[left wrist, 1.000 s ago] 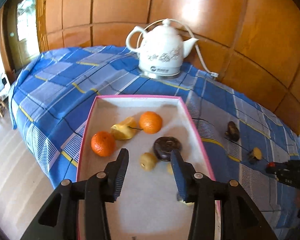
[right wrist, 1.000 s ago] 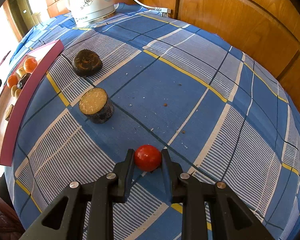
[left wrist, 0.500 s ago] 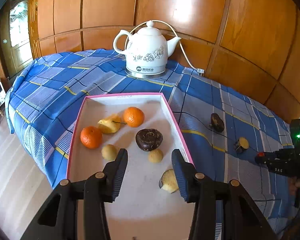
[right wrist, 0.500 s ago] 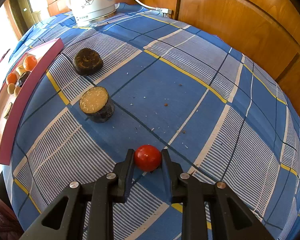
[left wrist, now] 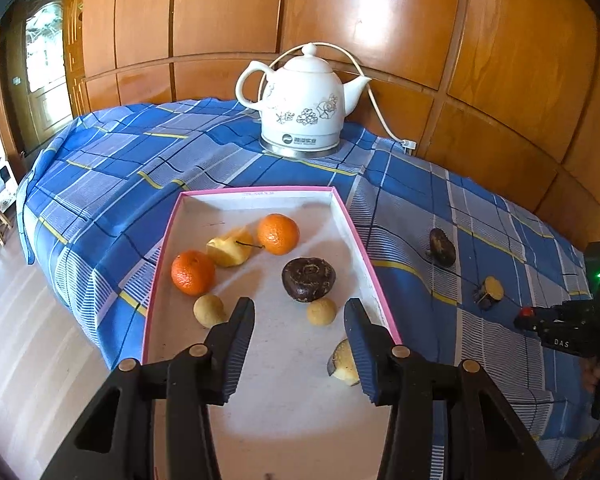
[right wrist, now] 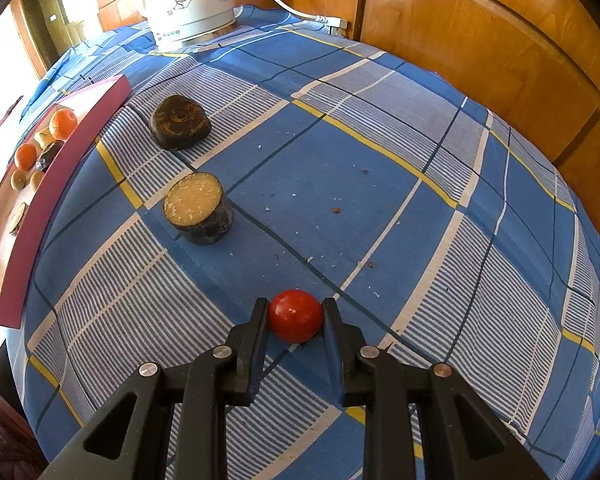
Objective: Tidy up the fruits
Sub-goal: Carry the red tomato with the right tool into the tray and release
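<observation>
While your right gripper (right wrist: 296, 322) clamps the red fruit (right wrist: 295, 321) on the tablecloth (right wrist: 380, 200), a jerky lift could squirt it free; your left gripper (left wrist: 300, 334), just widening, hangs empty over the tray (left wrist: 374, 276).

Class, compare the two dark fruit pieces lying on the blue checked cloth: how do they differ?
The nearer piece shows a flat, pale yellow cut face turned upward; the farther piece shows only dark, brown-mottled skin. The farther one lies closer to the pink tray. Both are dark-skinned, outside the tray.
</observation>
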`<state>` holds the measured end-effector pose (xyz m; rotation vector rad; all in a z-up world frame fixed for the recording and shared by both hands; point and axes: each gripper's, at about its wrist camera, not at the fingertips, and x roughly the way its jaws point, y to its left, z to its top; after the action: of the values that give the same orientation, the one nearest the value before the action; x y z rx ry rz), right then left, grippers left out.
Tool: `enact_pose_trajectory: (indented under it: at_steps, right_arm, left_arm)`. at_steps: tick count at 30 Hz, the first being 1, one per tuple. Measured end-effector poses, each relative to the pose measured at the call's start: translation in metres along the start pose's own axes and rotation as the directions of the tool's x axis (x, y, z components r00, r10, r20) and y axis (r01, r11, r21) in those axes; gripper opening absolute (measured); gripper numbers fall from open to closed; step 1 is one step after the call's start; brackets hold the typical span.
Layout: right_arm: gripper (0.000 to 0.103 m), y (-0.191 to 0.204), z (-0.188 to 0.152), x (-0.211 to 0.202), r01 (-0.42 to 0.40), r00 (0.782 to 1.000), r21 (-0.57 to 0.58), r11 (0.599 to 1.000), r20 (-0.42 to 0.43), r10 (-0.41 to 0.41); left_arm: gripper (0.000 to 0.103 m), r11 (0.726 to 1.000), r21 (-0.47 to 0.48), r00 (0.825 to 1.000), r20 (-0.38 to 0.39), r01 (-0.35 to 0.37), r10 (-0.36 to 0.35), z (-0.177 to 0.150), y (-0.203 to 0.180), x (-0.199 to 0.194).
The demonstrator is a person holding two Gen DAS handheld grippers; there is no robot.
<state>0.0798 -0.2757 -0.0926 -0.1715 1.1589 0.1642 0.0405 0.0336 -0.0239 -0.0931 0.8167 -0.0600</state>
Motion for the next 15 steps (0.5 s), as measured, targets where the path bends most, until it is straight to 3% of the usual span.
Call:
enact_pose_trajectory:
  at_steps: [15]
  right_arm:
    - [0.026,-0.001,-0.001,-0.001,-0.008,1.000,0.002,1.000,0.007,0.008]
  left_arm:
    - [0.052,0.999,-0.027,1.000,0.002,-0.030,0.030,-0.005,0.015,-0.003]
